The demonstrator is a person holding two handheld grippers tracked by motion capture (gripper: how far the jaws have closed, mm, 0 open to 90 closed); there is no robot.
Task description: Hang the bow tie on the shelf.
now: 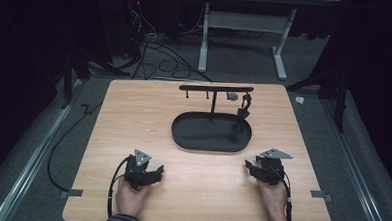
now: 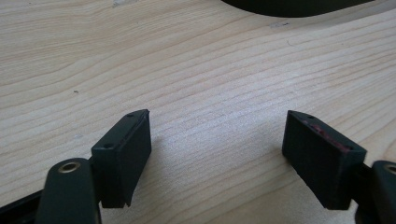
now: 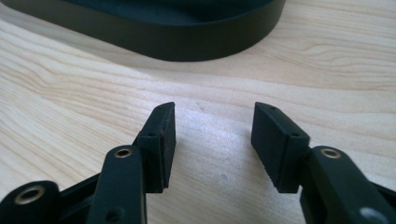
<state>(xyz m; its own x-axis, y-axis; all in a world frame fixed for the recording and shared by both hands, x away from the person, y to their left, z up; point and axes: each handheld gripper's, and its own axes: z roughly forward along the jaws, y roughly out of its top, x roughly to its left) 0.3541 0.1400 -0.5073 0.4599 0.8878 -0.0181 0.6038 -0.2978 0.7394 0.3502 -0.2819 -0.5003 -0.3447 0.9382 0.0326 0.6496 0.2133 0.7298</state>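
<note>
Grippers rest low over the near part of the wooden table [image 1: 134, 113], one in each hand, and both stand open with nothing but bare wood between their jaws. Between and beyond them sits the black oval tray [image 1: 182, 135], nearest thing to both: it lies ahead and to the right of the left gripper [image 1: 156, 171], and ahead and to the left of the right gripper [image 1: 249, 168], apart from each. In the right gripper view the tray's wall [image 3: 187, 42] curves close across the top, just past the jaw tips; in the left gripper view its edge [image 2: 289, 7] shows farther off.

From the tray rises a thin black stand [image 1: 215, 89] with a crossbar; small dark items [image 1: 245, 105] hang at its right end, too small to name. Nothing lies between grippers and tray.

Around the table are grey carpet, loose cables [image 1: 161, 59] and a white desk frame [image 1: 242, 27] in a dark room.
</note>
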